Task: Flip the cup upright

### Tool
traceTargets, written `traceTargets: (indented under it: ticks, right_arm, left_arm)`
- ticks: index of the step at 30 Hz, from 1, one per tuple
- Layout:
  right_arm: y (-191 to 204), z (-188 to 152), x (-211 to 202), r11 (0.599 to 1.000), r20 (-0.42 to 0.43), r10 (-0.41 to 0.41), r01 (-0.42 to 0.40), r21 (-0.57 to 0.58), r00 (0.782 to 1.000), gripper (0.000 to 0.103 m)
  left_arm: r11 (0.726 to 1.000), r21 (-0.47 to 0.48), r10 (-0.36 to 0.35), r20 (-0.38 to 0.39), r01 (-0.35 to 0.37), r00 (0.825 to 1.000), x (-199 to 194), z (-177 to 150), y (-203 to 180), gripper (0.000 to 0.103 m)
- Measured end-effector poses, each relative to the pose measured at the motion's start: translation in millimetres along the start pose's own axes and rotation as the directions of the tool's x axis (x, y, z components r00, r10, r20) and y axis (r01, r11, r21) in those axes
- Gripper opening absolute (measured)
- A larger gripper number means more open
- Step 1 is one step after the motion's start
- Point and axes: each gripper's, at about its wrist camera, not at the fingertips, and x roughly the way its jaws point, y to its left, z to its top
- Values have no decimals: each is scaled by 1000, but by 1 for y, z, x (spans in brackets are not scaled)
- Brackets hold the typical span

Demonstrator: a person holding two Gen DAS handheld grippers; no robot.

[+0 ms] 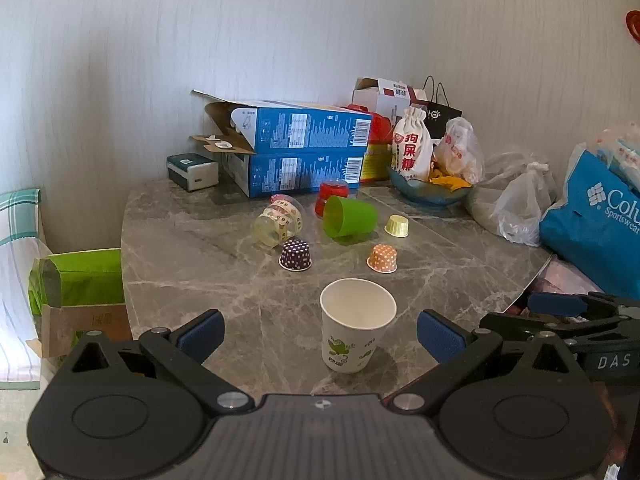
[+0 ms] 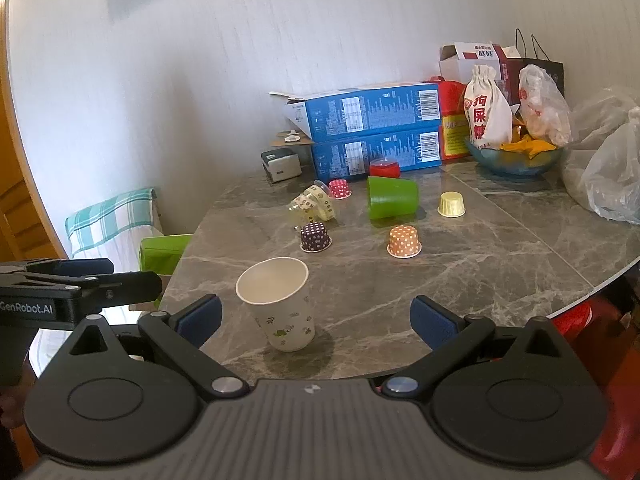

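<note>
A white paper cup (image 1: 354,324) with green print stands upright on the grey marble table (image 1: 192,248), near its front edge. It also shows in the right wrist view (image 2: 280,306). My left gripper (image 1: 320,334) is open, its blue pads on either side of the cup, not touching it. My right gripper (image 2: 316,318) is open and empty, the cup standing just left of its middle. A green plastic cup (image 1: 349,216) lies on its side farther back; it also shows in the right wrist view (image 2: 391,197). A clear patterned cup (image 1: 278,222) lies tipped beside it.
Small dotted paper cups stand upside down: purple (image 1: 295,255), orange (image 1: 383,258), yellow (image 1: 397,226). A red cup (image 1: 332,192), two stacked blue boxes (image 1: 304,152), a bowl (image 1: 428,192) with bags, plastic bags and a blue bag (image 1: 592,216) line the back and right.
</note>
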Motion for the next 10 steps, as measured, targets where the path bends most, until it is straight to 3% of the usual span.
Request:
traceTargets:
  ticks: [10]
  right_arm:
    - [-2, -2, 2, 1000, 0, -4, 4, 14, 1000, 102]
  left_arm:
    - [1000, -7, 7, 6, -7, 1000, 4, -5, 4, 103]
